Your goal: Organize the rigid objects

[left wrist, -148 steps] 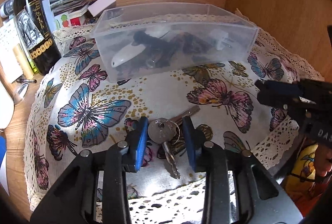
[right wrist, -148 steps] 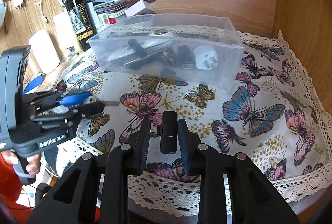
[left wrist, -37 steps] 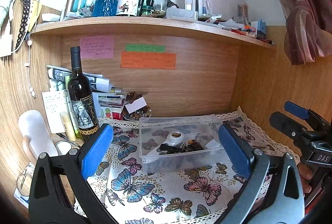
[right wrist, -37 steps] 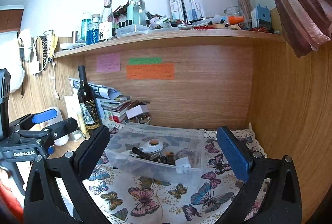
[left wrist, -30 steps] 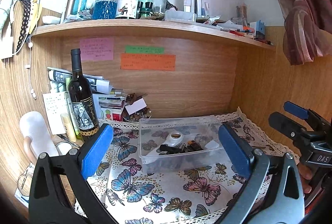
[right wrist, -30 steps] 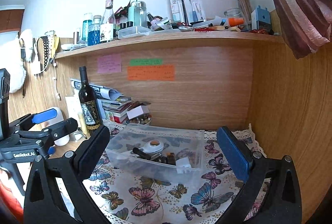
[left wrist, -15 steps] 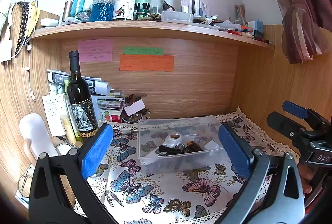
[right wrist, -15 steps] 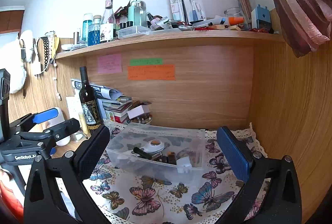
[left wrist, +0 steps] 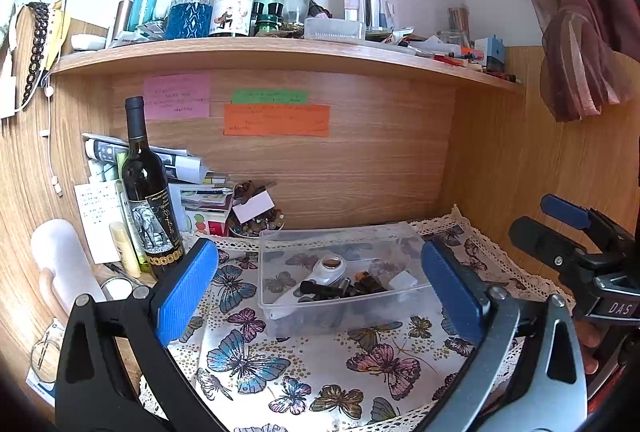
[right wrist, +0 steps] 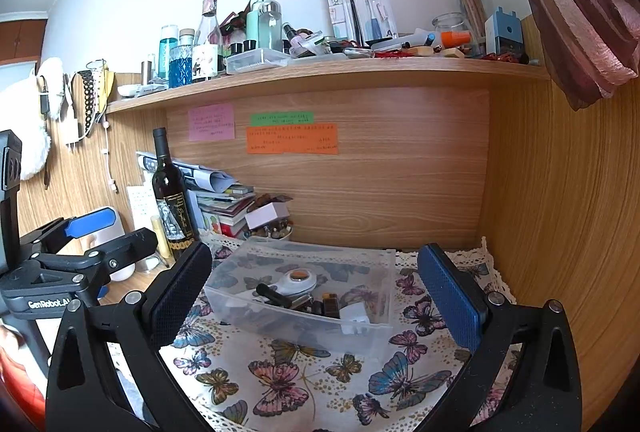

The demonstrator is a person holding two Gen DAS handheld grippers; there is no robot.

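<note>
A clear plastic box (left wrist: 340,296) stands on the butterfly cloth (left wrist: 312,364) and holds several small rigid items, among them a white device (left wrist: 320,276) and a white plug (left wrist: 402,280). The box also shows in the right wrist view (right wrist: 296,312). My left gripper (left wrist: 320,296) is wide open and empty, held back from the table and above it. My right gripper (right wrist: 314,296) is wide open and empty, also drawn back. Each gripper shows in the other's view: the right gripper (left wrist: 568,228) at the right edge, the left gripper (right wrist: 96,232) at the left edge.
A dark wine bottle (left wrist: 146,192) stands left of the box with papers and books (left wrist: 200,192) behind it. A small bowl of beads (left wrist: 256,224) sits by the back wall. A cluttered shelf (left wrist: 280,52) runs overhead. A wooden side wall (right wrist: 560,232) closes the right.
4.9 s ago the left gripper straddled keys on the cloth and the right was shut on a small black item. Now both are open, empty and pulled back. Over the last second, almost no movement.
</note>
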